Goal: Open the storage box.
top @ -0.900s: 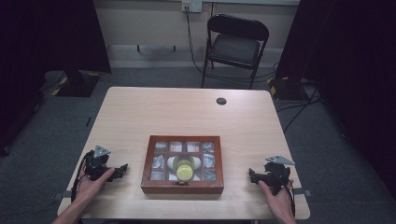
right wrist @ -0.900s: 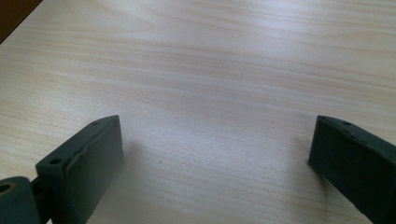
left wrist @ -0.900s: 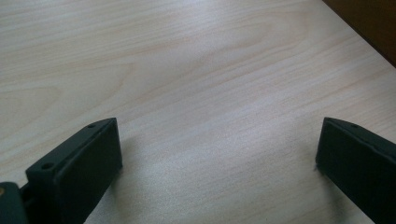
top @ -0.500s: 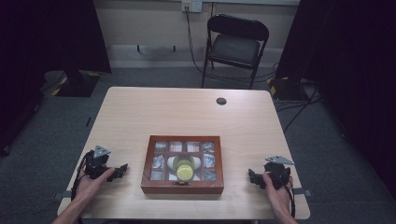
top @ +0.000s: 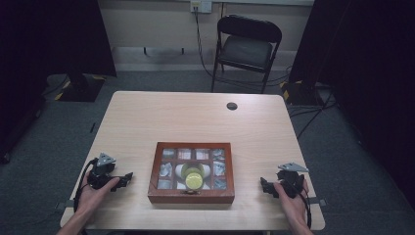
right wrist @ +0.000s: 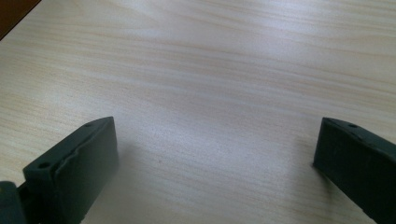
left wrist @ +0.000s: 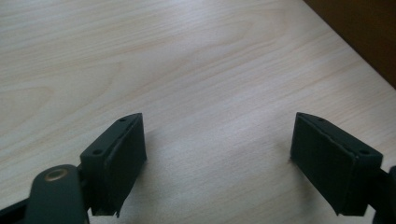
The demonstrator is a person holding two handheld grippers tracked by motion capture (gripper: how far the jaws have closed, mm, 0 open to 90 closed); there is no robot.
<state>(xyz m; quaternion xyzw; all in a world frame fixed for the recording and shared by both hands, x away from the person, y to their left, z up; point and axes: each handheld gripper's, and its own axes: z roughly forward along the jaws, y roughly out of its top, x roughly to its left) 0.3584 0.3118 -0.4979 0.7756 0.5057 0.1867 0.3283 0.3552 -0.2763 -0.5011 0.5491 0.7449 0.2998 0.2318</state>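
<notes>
- Wooden box, nearest thing to both grippers, sits near the front edge of the table, roughly midway between the left and right sides.
- Its shape is a shallow rectangle with a reddish-brown frame; the long axis runs left to right, parallel to the table's front edge, and a small metal clasp on the front wall faces the person.
- Its top shows a grid of small square compartments holding pale, whitish items too small to identify.
- Yellow-green round object rests at the front middle of the box top, with a white shape under or around it; I cannot tell what it is.
- Left gripper, black, rests on the table just left of the box, apart from it, pointing toward it. In the left gripper view its flat, matte black pads stand wide apart with bare wood between them: released, holding nothing.
- Right gripper, black with a grey three-cornered plate on top, rests on the table right of the box, apart from it, pointing toward it. In the right gripper view its pads are spread wide over bare wood: released.
- Tabletop is smooth, pale wood grain, with a small dark round hole near the far edge.
- Black folding chair stands beyond the table on grey carpet.
</notes>
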